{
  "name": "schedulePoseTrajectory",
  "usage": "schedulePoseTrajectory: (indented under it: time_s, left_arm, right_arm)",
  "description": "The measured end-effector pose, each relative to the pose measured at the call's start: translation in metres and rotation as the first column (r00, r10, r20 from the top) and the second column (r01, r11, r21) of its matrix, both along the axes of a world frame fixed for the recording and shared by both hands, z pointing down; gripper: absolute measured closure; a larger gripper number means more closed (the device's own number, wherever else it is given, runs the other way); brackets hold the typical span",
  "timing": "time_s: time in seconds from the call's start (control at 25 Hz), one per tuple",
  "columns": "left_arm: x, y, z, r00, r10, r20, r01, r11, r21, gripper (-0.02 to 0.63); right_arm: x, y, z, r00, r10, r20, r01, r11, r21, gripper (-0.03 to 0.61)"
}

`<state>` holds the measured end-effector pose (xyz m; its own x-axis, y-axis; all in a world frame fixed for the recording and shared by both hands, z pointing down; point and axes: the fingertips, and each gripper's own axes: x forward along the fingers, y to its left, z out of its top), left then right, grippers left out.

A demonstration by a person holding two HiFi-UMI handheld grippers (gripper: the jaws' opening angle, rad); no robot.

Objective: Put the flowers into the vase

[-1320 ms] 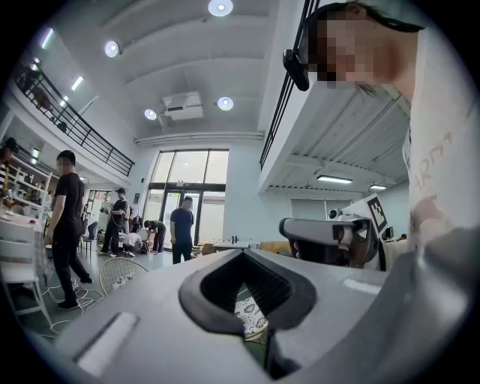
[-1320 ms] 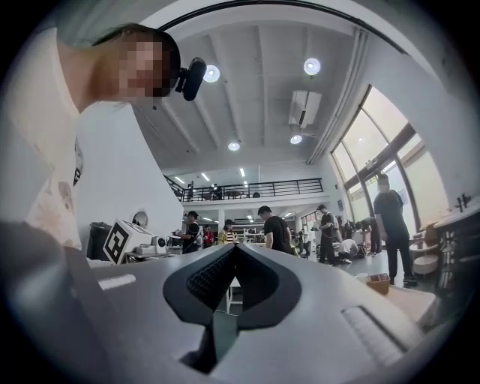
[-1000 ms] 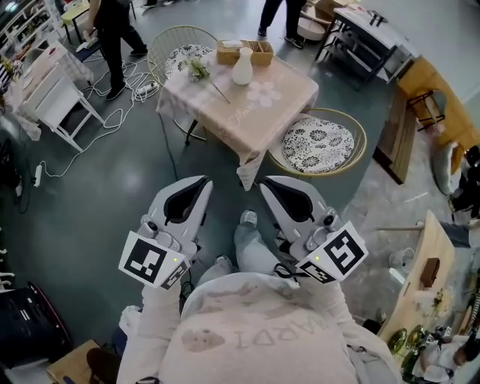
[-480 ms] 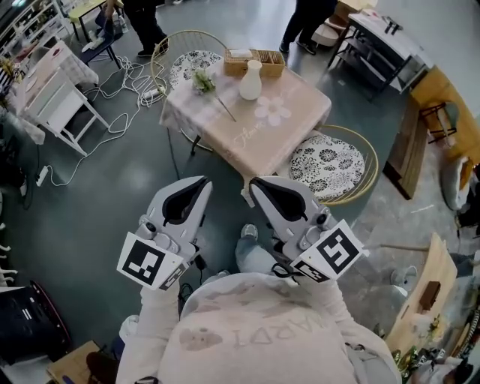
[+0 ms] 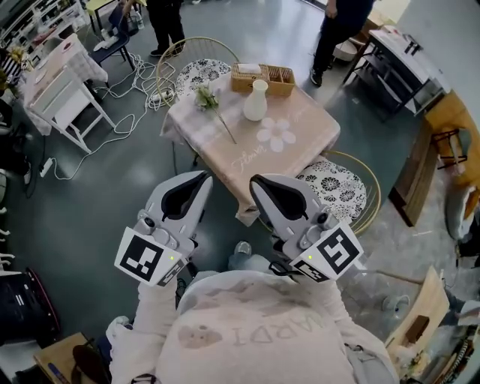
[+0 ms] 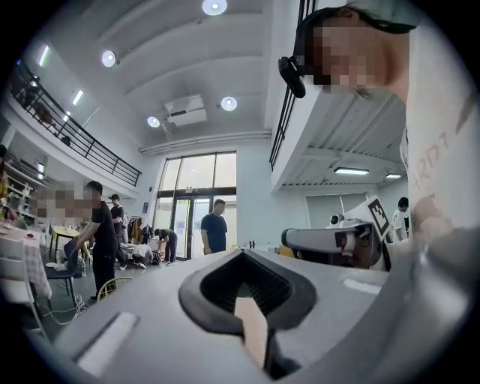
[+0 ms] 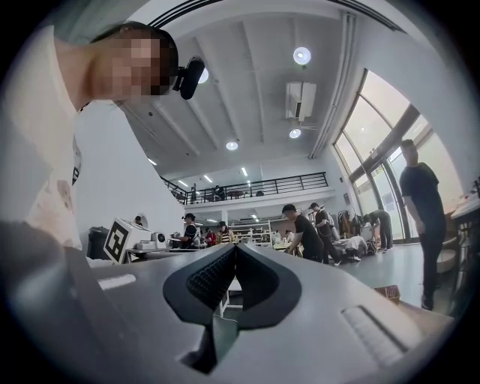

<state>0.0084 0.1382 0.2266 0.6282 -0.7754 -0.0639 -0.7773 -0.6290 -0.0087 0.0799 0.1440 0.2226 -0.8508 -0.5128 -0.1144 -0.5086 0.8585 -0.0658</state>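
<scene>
Closer now in head view: table [image 5: 300,142], flower [image 5: 214,109] lying on it left of vase [image 5: 256,101], apart; left gripper [image 5: 201,178] and right gripper [image 5: 259,182] well short. Left gripper view: jaws together, empty. Right gripper view: likewise closed on nothing.

You stand in a tall open hall, part studio, part café set, grey floor [image 5: 97,210] strewn with cables [image 5: 124,79], a pink-clothed table [image 5: 300,146] beside round cushioned chairs [image 5: 336,193], a railed mezzanine [image 7: 255,182] above, ceiling spotlights [image 6: 214,7], glass entrance doors [image 6: 187,202], people [image 7: 304,229] busy around you.
</scene>
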Motion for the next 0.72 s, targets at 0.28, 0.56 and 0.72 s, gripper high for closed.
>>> schedulePoseTrajectory:
  time_s: [0.28, 0.56, 0.72]
  left_arm:
    - [0.021, -0.023, 0.003, 1.000, -0.015, 0.027, 0.014, 1.000, 0.007, 0.614]
    - [0.014, -0.039, 0.010, 0.999, -0.028, 0.014, 0.028, 1.000, -0.013, 0.614]
    - [0.013, -0.053, 0.011, 1.000, -0.008, 0.012, 0.008, 1.000, -0.014, 0.614]
  right_arm:
    - [0.015, -0.028, 0.003, 1.000, -0.027, 0.016, 0.027, 1.000, -0.001, 0.551]
    - [0.011, -0.044, 0.011, 0.999, -0.036, 0.007, 0.036, 0.999, -0.023, 0.551]
    - [0.011, -0.055, 0.015, 1.000, -0.010, -0.004, 0.010, 0.999, -0.030, 0.551]
